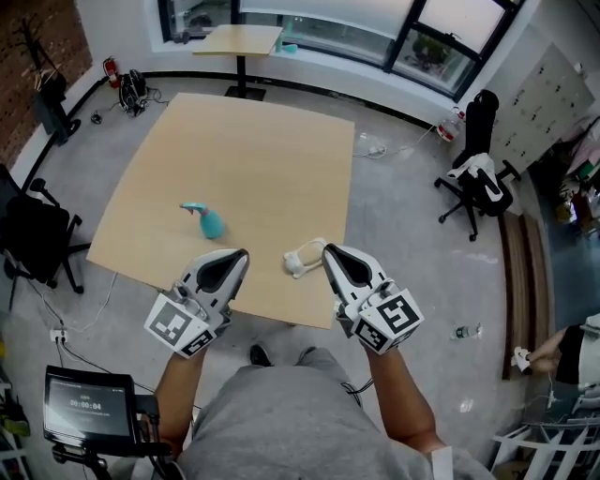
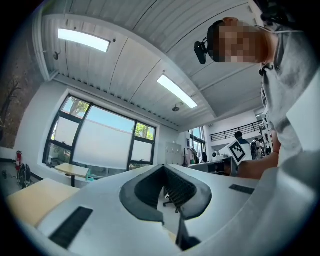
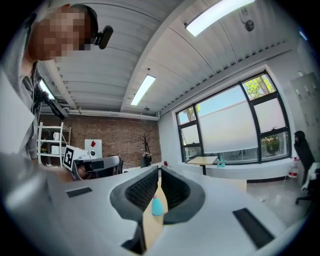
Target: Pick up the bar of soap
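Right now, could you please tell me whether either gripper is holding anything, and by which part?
Nothing is held: the left gripper and the right gripper are both shut and empty.

I see a bare wooden tabletop with a teal spray bottle near its front left part; the right gripper view shows that bottle upright. A black chair stands just off the left edge, and a second chair sits well apart on the right, draped with something white. A small table is by the windows. A dark screen is at lower left, with brick wall at upper left. White cables and a clear bottle lie on the grey floor.
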The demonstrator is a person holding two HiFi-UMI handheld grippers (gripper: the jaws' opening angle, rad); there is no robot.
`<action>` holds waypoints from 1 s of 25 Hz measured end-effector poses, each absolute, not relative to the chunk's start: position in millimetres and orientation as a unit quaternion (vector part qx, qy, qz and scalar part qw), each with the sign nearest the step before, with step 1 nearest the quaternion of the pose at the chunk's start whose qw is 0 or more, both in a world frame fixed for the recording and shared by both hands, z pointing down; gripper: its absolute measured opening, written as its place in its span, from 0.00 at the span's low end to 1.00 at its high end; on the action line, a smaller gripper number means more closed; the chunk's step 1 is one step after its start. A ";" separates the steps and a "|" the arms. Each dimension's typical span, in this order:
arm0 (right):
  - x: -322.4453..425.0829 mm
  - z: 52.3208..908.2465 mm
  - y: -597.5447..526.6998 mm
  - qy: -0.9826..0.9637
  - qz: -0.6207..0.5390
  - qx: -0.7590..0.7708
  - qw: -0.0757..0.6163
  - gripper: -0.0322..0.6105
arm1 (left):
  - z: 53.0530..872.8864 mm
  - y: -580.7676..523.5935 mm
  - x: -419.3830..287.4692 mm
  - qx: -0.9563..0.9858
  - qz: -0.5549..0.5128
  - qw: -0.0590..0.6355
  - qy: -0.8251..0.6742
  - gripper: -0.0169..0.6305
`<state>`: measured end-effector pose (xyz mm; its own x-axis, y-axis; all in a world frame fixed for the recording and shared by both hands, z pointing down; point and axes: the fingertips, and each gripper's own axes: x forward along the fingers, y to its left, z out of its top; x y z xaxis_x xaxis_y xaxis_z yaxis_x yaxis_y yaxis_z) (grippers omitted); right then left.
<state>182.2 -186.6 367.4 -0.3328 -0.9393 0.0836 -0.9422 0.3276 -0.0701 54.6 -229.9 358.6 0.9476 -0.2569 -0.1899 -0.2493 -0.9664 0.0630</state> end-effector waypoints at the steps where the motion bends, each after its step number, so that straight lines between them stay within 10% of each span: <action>1: 183.3 370.1 -193.2 -0.814 0.055 0.577 0.017 0.06 | 360.2 -234.9 57.6 0.987 -0.097 0.021 -0.125 0.03; 12: 205.1 412.4 -247.1 -0.836 0.080 0.534 0.091 0.06 | 378.6 -279.6 85.2 0.986 -0.087 0.040 -0.138 0.03; 25: 236.4 617.3 -274.6 -0.821 0.052 0.281 0.495 0.28 | 438.5 -297.3 91.7 0.976 -0.059 0.103 -0.185 0.03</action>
<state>236.4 -274.6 617.3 -0.3520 -0.4103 0.8413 -0.5123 0.8367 0.1937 91.7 -297.3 438.5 0.9246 -0.3732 -0.0762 -0.3490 -0.9101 0.2234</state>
